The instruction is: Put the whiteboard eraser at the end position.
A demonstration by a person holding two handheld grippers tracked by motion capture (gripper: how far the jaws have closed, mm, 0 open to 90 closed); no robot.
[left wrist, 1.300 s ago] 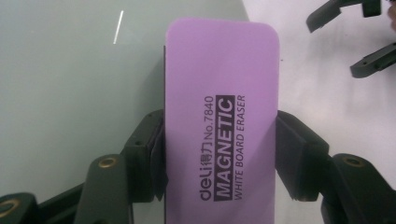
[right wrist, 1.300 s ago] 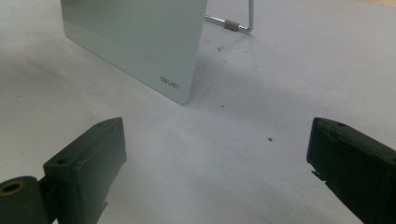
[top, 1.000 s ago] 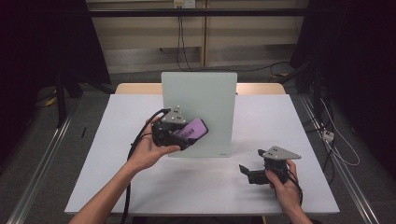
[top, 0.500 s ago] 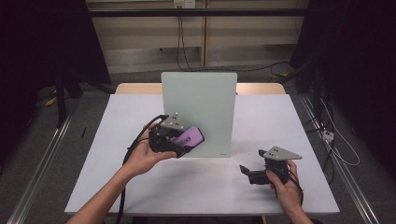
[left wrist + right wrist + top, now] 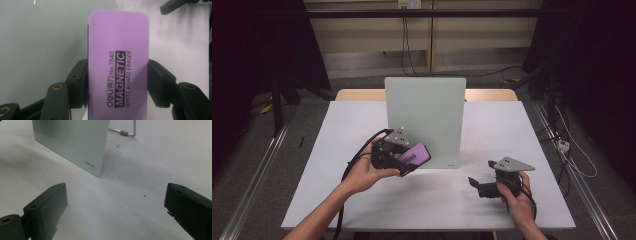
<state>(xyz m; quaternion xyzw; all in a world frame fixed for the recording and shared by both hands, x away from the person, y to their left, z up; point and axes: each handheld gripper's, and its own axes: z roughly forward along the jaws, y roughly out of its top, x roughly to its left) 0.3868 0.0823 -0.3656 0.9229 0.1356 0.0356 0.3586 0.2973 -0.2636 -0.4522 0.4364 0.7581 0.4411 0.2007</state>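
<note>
Nearest the person, the right gripper point(image 5: 479, 186) rests low on the tabletop point(image 5: 337, 150), its fingers point(image 5: 47, 205) spread wide with nothing between them; in the right gripper view the bare white surface lies in the gap, and beyond it stands the lower corner of the whiteboard point(image 5: 75, 142) with its wire stand point(image 5: 126, 132) behind. That hand looks to be waiting, with no part in the work yet.

A little farther out, the left gripper point(image 5: 409, 160) has its fingers point(image 5: 80, 85) clamped on the purple eraser point(image 5: 118, 62), pressing on its two long sides about halfway up, so the upper half of the eraser stands out past the fingertips. Printed lettering on the purple face reads as a magnetic whiteboard eraser. In the high view the eraser point(image 5: 414, 154) sits just in front of the lower left part of the board's face; whether it touches the board I cannot tell.

Beyond the left fingers, the whiteboard point(image 5: 424, 120) stands upright near the middle of the tabletop, and its pale surface shows no marks that I can make out.

So the pick-up seems done: the eraser is secured and brought to the board. What is left, by my reading, is wiping the face or parking the eraser on it, then letting go.
</note>
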